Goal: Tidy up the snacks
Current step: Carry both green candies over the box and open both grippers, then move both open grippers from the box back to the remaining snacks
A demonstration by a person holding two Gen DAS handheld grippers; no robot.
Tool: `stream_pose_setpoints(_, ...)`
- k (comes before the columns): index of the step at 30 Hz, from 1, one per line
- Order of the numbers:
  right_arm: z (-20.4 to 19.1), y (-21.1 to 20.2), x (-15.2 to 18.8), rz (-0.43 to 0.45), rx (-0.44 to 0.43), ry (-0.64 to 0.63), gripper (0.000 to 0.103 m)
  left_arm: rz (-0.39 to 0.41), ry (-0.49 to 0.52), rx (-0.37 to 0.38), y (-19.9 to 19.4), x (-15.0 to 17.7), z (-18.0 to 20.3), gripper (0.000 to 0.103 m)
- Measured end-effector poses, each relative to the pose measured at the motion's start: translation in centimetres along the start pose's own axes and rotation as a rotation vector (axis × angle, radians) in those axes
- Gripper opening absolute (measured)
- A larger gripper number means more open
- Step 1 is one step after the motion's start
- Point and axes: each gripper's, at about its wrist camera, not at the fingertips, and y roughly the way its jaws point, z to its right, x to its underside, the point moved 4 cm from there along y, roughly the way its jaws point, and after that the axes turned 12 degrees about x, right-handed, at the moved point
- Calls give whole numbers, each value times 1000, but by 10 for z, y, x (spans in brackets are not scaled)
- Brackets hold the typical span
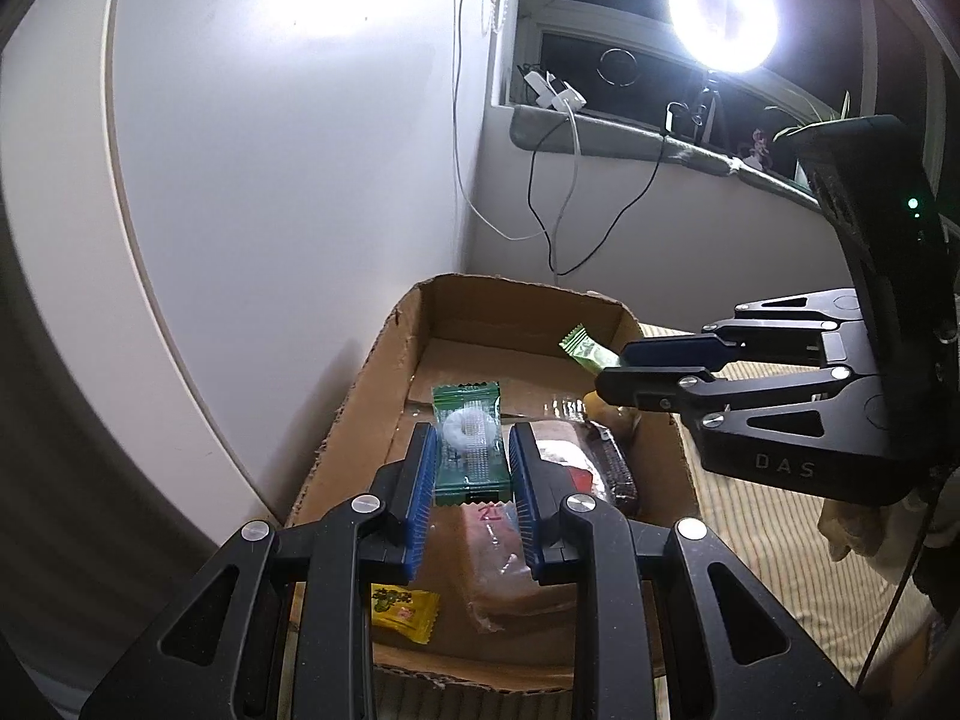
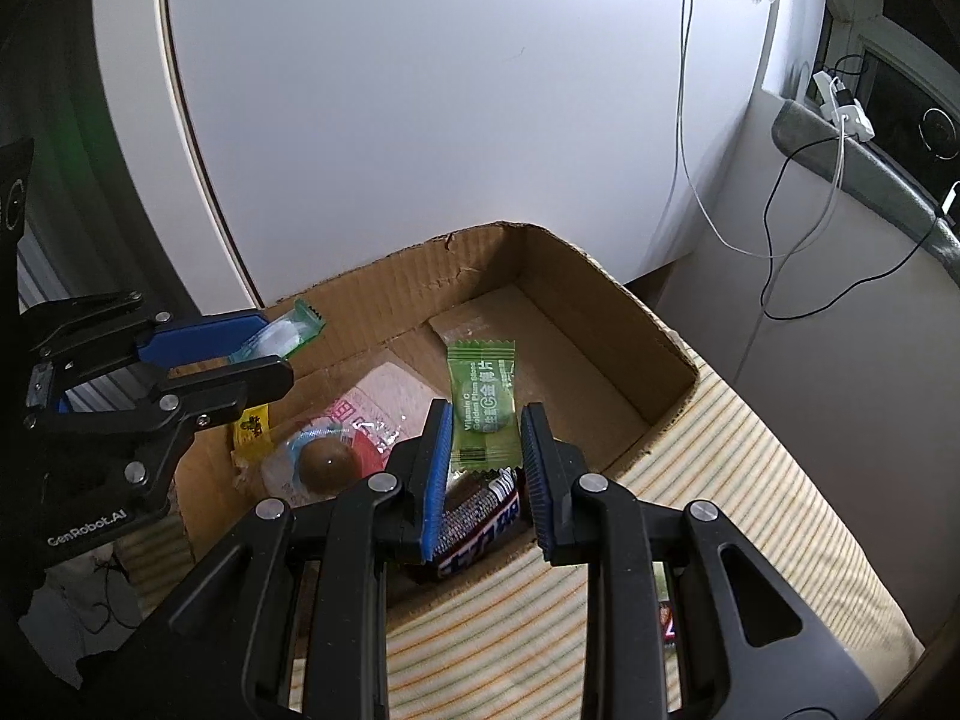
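A cardboard box (image 1: 360,396) stands on a striped cloth; it also shows in the right wrist view (image 2: 600,300). My left gripper (image 1: 471,468) is shut on a dark green candy packet (image 1: 467,441) with a white ring sweet inside, held above the box. It shows from the side in the right wrist view (image 2: 273,357). My right gripper (image 2: 485,441) is shut on a light green plum candy packet (image 2: 483,402), held above the box; it shows at the right of the left wrist view (image 1: 609,372).
Inside the box lie a yellow candy (image 1: 402,606), a clear wrapped pastry (image 1: 504,564), a dark chocolate bar (image 2: 480,531), a pink-white packet (image 2: 372,414) and a brown ball sweet (image 2: 327,462). A white wall, a window sill with cables and a bright lamp (image 1: 723,15) stand behind.
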Motion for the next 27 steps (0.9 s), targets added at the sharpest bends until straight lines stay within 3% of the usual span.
stream_pose_setpoints(12,-1,7,-2,-8,7,-7,25,-3,-2,-13,2,-1,-2,24)
stream_pose_setpoints(13,-1,7,-2,-9,6,-6,27,-4,-1,-15,2,-1,-2,24)
stream_pose_setpoints(16,0,7,-2,-1,13,-3,50,-5,-1,-20,2,-1,-2,28)
stream_pose_setpoints(18,1,5,-3,7,18,0,53,-3,-2,-24,1,-1,-2,33)
stream_pose_setpoints(20,2,4,-3,9,23,-1,56,-1,-3,-28,1,-1,-3,47)
stream_pose_setpoints(25,5,0,-3,24,45,-3,72,6,3,-38,-2,0,-3,58)
stream_pose_setpoints(27,8,-3,-3,30,56,-3,72,8,4,-40,-2,0,-3,63)
